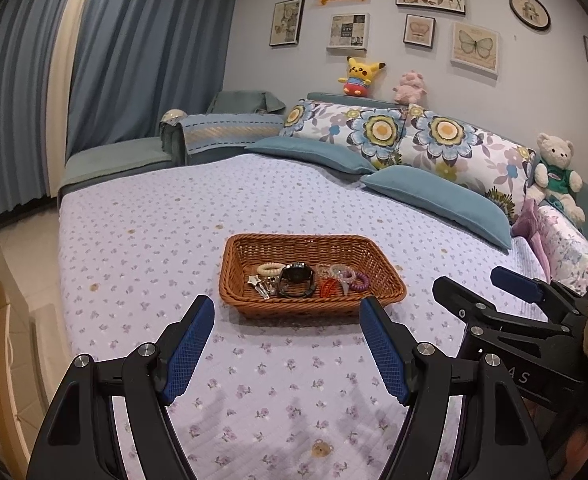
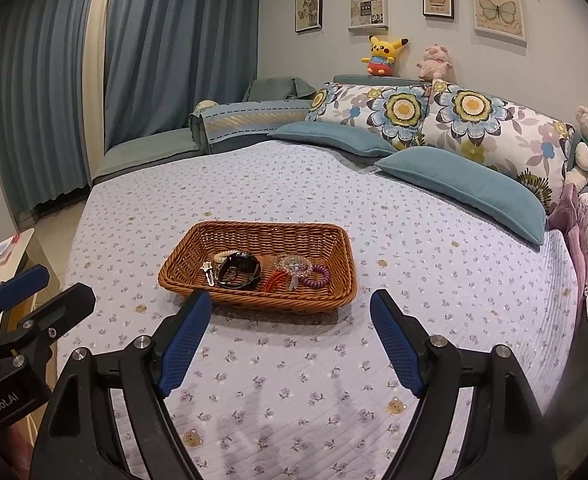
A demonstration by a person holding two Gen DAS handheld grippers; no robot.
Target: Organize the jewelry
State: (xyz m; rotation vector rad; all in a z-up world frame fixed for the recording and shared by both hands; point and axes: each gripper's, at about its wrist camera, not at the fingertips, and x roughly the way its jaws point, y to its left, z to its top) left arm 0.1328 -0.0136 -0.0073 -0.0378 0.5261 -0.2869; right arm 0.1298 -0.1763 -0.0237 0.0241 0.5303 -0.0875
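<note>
Basket [image 1: 312,308] of jewelry lies dead ahead of left claw [image 1: 287,316] and ahead-left of right claw [image 2: 289,312] (both wide open, empty).

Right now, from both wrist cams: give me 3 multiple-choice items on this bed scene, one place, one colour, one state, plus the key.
1. Where is the black watch?
A. on the bedspread
B. in the wicker basket
C. on a pillow

2. What colour is the coiled hair tie?
A. purple
B. green
C. white

3. How is the left claw?
A. shut on the watch
B. shut on nothing
C. open, holding nothing

Key: 1 B, the watch lies among the jewelry inside the basket. 2 A, its coils show purple at the basket's right end. 3 C, its blue pads stand wide apart over the bedspread.
</note>
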